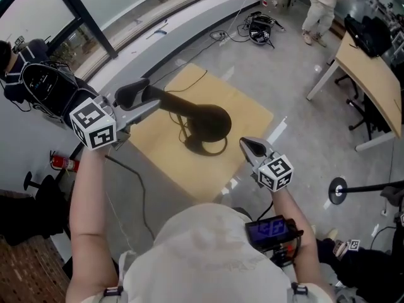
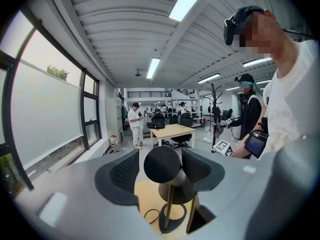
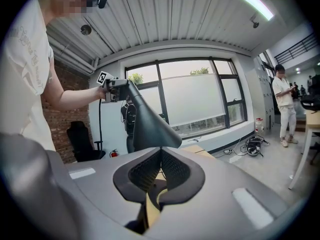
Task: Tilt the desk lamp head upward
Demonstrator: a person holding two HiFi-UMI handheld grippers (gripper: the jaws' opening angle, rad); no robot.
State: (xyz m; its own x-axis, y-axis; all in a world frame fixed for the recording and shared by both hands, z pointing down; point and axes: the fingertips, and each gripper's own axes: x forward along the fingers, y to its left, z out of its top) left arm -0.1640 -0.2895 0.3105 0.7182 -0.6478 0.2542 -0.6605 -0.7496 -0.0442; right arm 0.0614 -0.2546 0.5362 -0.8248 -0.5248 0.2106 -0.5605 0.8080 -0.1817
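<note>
Black chair (image 3: 80,139): it stands by the brick wall, far to the left.
Fire extinguisher (image 1: 63,163): it is red and lies low by the wall, left of the table.
Left gripper (image 1: 142,101): its jaws are wide apart. The thin back end of the lamp head sits between them, but the pads do not squeeze it.
Lamp head (image 1: 196,113): it is black and shaped like a cone. It hangs over the table and slopes down from the thin end at the left gripper to the wide end.
Lamp base (image 1: 205,147): it is a black ring flat on the table. From the head view the lamp head hides part of it.
Cord (image 2: 147,215): it is thin and black, and it loops on the table near the lamp base.
Table (image 1: 249,115): it has a small tan wood top, and the lamp stands near its middle.
Right gripper (image 1: 247,145): its jaws are pressed together with nothing in them. It is near the wide end of the lamp head but does not touch it.
Cables (image 1: 259,27): a black bunch lies on the floor by the window wall, well away from the table.
Person (image 1: 322,8): this person stands far off, past the cables.
Desk (image 1: 372,81): it has a long wood top and stands on the right, well apart from the lamp.
Round stand foot (image 1: 338,191): it sits on the floor to the right of the right gripper.
</note>
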